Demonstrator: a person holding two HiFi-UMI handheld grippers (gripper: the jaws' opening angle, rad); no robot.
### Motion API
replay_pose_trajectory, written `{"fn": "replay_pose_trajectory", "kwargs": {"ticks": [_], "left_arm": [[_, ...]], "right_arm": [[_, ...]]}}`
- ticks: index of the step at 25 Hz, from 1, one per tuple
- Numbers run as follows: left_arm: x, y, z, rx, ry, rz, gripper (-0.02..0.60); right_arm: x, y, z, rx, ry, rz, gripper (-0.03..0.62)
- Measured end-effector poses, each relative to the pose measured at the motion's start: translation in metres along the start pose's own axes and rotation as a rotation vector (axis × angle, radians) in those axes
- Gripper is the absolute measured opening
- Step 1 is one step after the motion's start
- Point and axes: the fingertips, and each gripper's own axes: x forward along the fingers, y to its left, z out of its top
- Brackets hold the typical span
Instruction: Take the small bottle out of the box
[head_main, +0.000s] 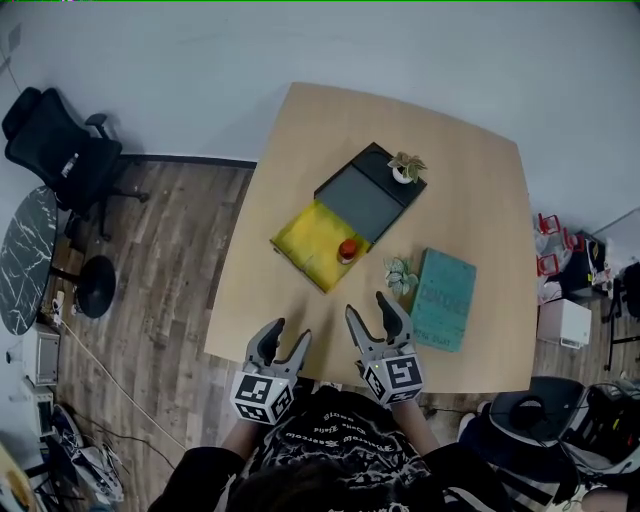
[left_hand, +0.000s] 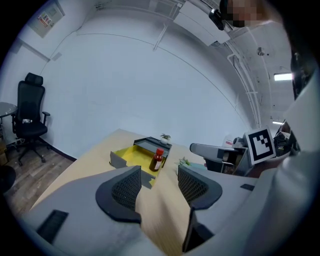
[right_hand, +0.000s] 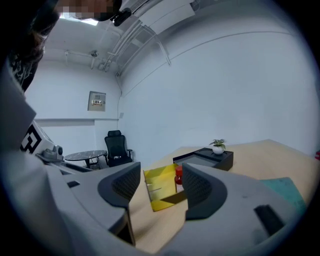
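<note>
bottle: small bottle (head_main: 347, 249) stands inside box (head_main: 303, 240), untouched
left tongs (head_main: 290, 335): jaws apart, nothing held
right tongs (head_main: 368, 306): jaws apart, nothing held, short of box
remaining: likely everything (reach, grip, lift out)

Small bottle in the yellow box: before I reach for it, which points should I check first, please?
1. The small bottle stands upright in the yellow box: ok.
2. The box is open on top and nothing covers the bottle: ok.
3. The left gripper has its jaws apart and is empty: ok.
4. The right gripper has its jaws apart and is empty: ok.
5. The right gripper's way to the bottle passes clear of the small plant beside it: cannot tell.
</note>
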Motion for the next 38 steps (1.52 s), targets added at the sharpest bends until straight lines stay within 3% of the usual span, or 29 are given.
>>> {"fn": "replay_pose_trajectory", "kwargs": {"ticks": [15,23,38], "left_arm": [[0.001,0.038,0.016,0.012,0.008,0.035,0.235],[0.002,0.058,0.014,0.01,0.056,0.051,0.235],[0.021,0.087,0.02,0.031,0.114,0.072,0.235]], "right_arm": [[0.083,-0.028,0.021,-0.101,0.007,-0.014,0.265],[0.128,-0.043,-0.012,-0.129,0.111,-0.001,0.265],[0.171,-0.058,-0.048,-0.105,0.168,-0.044,0.245]]}}
